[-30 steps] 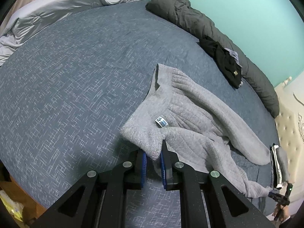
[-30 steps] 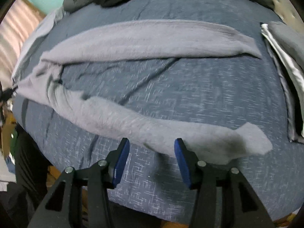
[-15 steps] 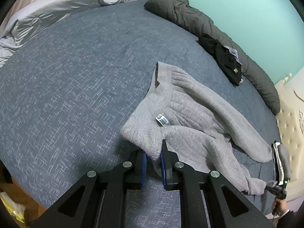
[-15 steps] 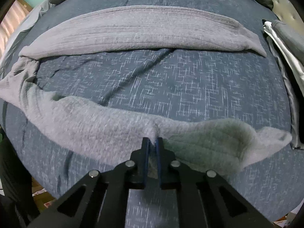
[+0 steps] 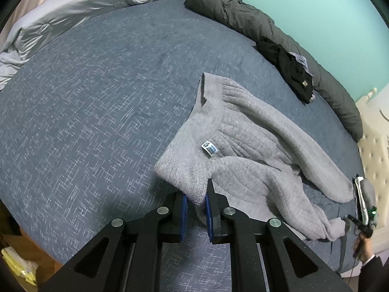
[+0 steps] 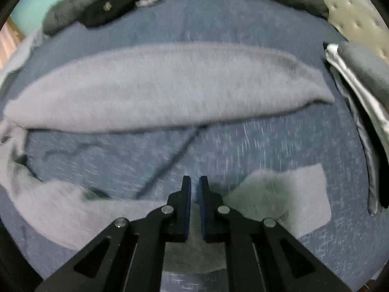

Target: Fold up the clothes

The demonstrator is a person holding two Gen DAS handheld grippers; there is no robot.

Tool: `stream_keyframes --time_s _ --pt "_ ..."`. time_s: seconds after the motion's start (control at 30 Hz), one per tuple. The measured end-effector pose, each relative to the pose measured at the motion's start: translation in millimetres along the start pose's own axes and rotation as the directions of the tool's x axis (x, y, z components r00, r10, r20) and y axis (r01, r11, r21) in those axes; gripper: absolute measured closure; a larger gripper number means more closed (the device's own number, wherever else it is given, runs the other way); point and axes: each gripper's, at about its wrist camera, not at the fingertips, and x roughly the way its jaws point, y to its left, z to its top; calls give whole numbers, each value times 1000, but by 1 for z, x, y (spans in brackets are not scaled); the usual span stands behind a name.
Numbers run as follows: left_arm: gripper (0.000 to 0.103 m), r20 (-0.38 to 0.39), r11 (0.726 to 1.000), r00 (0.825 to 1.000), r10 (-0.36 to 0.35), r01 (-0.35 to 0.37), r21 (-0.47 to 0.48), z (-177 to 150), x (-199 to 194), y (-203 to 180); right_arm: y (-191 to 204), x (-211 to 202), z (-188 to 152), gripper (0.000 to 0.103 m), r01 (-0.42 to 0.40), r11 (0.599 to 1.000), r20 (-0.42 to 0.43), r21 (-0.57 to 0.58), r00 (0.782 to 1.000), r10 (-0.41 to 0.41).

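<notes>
Grey fleece trousers point(image 5: 243, 150) lie on the blue bed point(image 5: 97, 97), waistband toward me with a small label point(image 5: 209, 148) showing. My left gripper point(image 5: 195, 194) is shut on the near corner of the waistband. In the right wrist view, which is blurred, the far leg point(image 6: 158, 87) lies stretched across the bed. The near leg point(image 6: 60, 206) runs under my right gripper point(image 6: 195, 187), which is shut on it close to the cuff point(image 6: 291, 194). The left wrist view shows that right gripper point(image 5: 359, 223) far off at the leg's end, held by a hand point(image 5: 362, 248).
A rolled dark grey duvet point(image 5: 267, 24) and a black garment point(image 5: 291, 73) lie along the far edge by the teal wall. A light grey sheet point(image 5: 73, 7) is bunched at the left. A folded stack of clothes point(image 6: 359, 77) sits by the padded headboard point(image 5: 374, 146).
My right gripper went from open over the near leg to shut on it, and it now moves with the leg, blurring the view. The left gripper keeps its hold on the waistband.
</notes>
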Motion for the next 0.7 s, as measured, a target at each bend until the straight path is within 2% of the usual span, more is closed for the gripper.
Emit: stream_keyframes --time_s 0.1,0.17,0.2,0.3,0.47,0.57,0.7 --pt "90 -2 1000 1000 -2 2 6 0 1 -1 7 -20 -10 96 -49 994 -20 -98 999 47" --pt "90 0 1000 1000 -12 12 -5 1 1 0 5 -29 -24 93 -71 992 -58 -107 996 65" --pt "90 2 1000 1000 -15 15 -9 1 0 0 2 -31 -31 86 -86 991 -78 -98 994 78" --pt "89 8 1000 1000 -20 21 -11 1 -2 -1 -3 -27 -49 55 -95 993 -129 -64 988 86" --pt "89 10 1000 1000 -26 26 -3 -1 -4 -4 -13 -17 -72 53 -66 997 -162 -35 985 59" --pt "89 8 1000 1000 -24 24 -1 -1 -5 -3 -14 -10 -72 53 -99 995 -157 17 983 100" --pt "89 6 1000 1000 -20 20 -10 -2 -4 -1 -10 5 -67 53 -82 996 -156 18 984 84"
